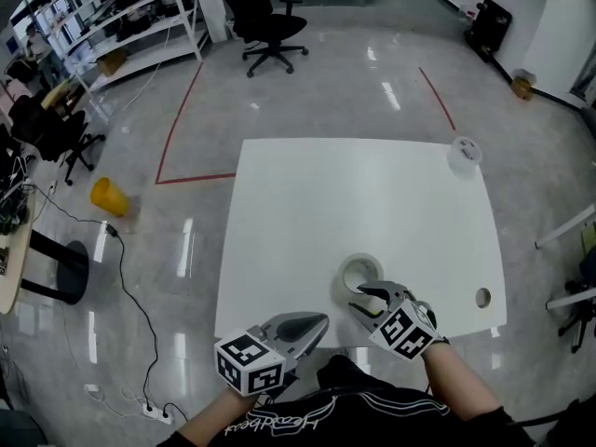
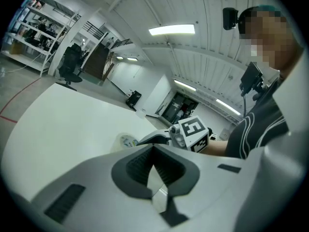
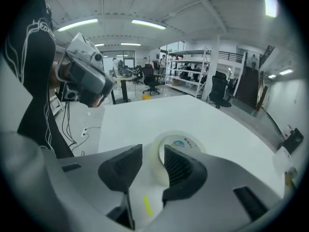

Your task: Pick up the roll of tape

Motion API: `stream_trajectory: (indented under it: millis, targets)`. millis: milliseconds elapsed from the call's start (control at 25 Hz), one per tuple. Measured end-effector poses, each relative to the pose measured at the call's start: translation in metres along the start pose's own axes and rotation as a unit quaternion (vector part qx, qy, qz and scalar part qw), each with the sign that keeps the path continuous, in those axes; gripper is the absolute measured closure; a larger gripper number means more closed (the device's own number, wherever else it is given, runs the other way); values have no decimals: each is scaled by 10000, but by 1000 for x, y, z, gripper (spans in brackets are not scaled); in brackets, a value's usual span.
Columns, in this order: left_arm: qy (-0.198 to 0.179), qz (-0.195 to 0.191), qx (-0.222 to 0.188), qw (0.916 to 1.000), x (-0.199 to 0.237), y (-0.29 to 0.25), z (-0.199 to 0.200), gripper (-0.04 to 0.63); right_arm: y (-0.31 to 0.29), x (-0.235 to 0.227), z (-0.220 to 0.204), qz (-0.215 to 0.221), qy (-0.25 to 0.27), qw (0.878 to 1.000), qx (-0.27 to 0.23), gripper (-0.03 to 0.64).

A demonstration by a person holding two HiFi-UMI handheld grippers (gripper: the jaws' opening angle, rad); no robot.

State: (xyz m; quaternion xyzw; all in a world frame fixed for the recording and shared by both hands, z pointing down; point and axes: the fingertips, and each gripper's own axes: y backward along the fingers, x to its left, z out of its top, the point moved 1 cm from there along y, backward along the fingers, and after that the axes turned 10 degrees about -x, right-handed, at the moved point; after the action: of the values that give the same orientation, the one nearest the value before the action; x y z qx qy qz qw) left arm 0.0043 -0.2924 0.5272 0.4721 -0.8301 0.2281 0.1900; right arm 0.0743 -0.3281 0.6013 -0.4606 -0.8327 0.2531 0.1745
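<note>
**Right jaws straddling near wall of tape roll**

The whitish, translucent roll of tape (image 1: 344, 281) is lying flat on the white rectangular table (image 1: 307, 203), near the near edge and right of centre. Its hole is facing up, so its axis is standing vertical.

The right gripper (image 1: 361, 301) is reaching in from the near side and is by far the nearer of the two. In the right gripper view its jaws are standing apart, with the roll's near wall (image 3: 158, 164) sitting between them. The right-hand pad is lying over the hole side and looks to be touching the wall or almost touching it. The left-hand pad is staying outside the roll with a visible gap. The right gripper (image 3: 153, 151) is not clamping yet.

The left gripper (image 1: 321, 321) is hovering at the table's near edge, to the near left of the roll and apart from it. In its own view the left gripper (image 2: 153, 149) is showing clenched jaws, tips meeting, with nothing between them. The roll is showing only as a small disc beyond the jaws.

Judgement: the grasp is turning on the wall staying between the pads. The right jaws are needing only to squeeze across the wall, then lift straight up. If the grip is sitting too near the top rim, the roll is likely to tilt or slip.
</note>
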Motion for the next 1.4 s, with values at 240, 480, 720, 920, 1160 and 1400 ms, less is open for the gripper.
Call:
stream_trajectory:
  millis: [240,480,720,920,1160,1400]
  targets:
    - [109,120,-81,9998,12,5,-2,592,-18,0,-11,122,177,9991,373,489]
    - [136,218,-210,9994,15,10,1,592,-28,-1,-22,149,705,9938,846,491]
    - [145,291,-268,9991,14,13,0,592,-33,-2,-29,213,1346,9820,1307,502]
    - [142,333,-314,9988,12,15,-2,592,-35,-1,-30,262,1384,9800,1406,509]
    - [175,318,-328,9988,8,13,-4,592,-34,-3,-26,180,1231,9836,1307,515]
    - [124,378,-368,9985,6,16,-2,592,-33,-6,-25,-250,954,9906,949,518]
